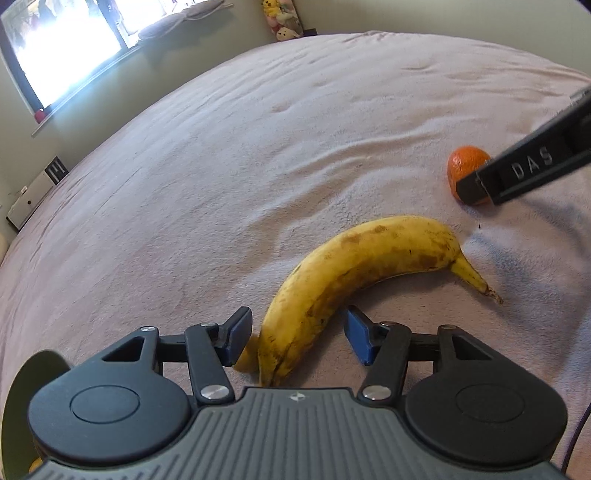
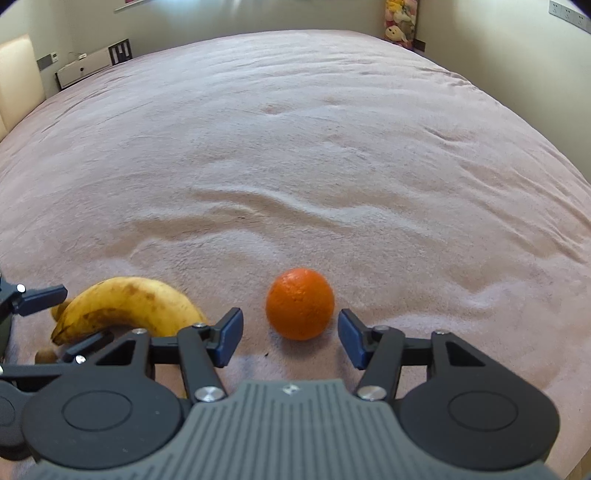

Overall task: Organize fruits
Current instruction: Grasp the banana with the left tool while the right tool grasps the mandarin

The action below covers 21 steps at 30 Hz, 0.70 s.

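A spotted yellow banana (image 1: pixel 354 266) lies on the pink bedspread (image 1: pixel 258 147). My left gripper (image 1: pixel 297 338) is open, its blue pads on either side of the banana's near end, apart from it. A small yellow piece (image 1: pixel 245 356) lies by the left pad. An orange (image 2: pixel 300 308) sits on the bedspread (image 2: pixel 295 147) just ahead of my open right gripper (image 2: pixel 290 338), slightly beyond its pads. In the left wrist view the orange (image 1: pixel 466 168) is partly hidden by the right gripper's finger (image 1: pixel 524 173). The banana (image 2: pixel 125 306) shows at the left of the right wrist view.
The wide bedspread stretches ahead with soft wrinkles. Plush toys (image 1: pixel 282 18) sit at the far wall. A bright window (image 1: pixel 66 44) is at the far left. A white unit (image 2: pixel 85 66) stands beyond the bed's edge.
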Available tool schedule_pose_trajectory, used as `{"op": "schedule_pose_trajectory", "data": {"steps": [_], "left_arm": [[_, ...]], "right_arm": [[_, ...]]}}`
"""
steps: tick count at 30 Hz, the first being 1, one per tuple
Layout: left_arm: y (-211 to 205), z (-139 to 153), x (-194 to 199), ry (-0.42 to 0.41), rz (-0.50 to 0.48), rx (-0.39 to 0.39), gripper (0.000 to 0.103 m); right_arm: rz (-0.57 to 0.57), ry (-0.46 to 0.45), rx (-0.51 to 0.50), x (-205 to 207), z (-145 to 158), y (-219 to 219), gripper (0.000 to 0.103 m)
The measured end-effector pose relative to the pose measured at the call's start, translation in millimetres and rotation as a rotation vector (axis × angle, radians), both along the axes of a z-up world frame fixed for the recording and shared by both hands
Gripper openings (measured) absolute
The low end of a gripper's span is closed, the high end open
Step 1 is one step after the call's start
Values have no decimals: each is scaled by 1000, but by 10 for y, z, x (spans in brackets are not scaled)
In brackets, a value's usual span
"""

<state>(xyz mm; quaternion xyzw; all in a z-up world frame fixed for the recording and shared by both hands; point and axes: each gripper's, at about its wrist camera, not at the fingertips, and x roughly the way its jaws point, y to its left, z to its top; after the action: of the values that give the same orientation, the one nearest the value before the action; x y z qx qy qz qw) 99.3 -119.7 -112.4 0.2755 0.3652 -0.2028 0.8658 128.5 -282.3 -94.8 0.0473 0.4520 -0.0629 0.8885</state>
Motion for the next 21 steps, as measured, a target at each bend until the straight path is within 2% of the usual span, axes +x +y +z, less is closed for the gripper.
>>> {"op": "schedule_pose_trajectory", "data": {"steps": [4,8,15,21], "left_arm": [[-44,-57,32,-2,-12,20,60],[-50,-62,51,5,-20,13,56],[-76,-27,18,16,-17,34,51],[-106,105,-31,77,29,28,45]], "right_arm": [[-9,11,5,67,-56,-21,50],[-20,22,4,101,-90,-29,42],[-12,17,-1,66,-45,-9,41],[20,-7,4,-23,90,78,40]]}}
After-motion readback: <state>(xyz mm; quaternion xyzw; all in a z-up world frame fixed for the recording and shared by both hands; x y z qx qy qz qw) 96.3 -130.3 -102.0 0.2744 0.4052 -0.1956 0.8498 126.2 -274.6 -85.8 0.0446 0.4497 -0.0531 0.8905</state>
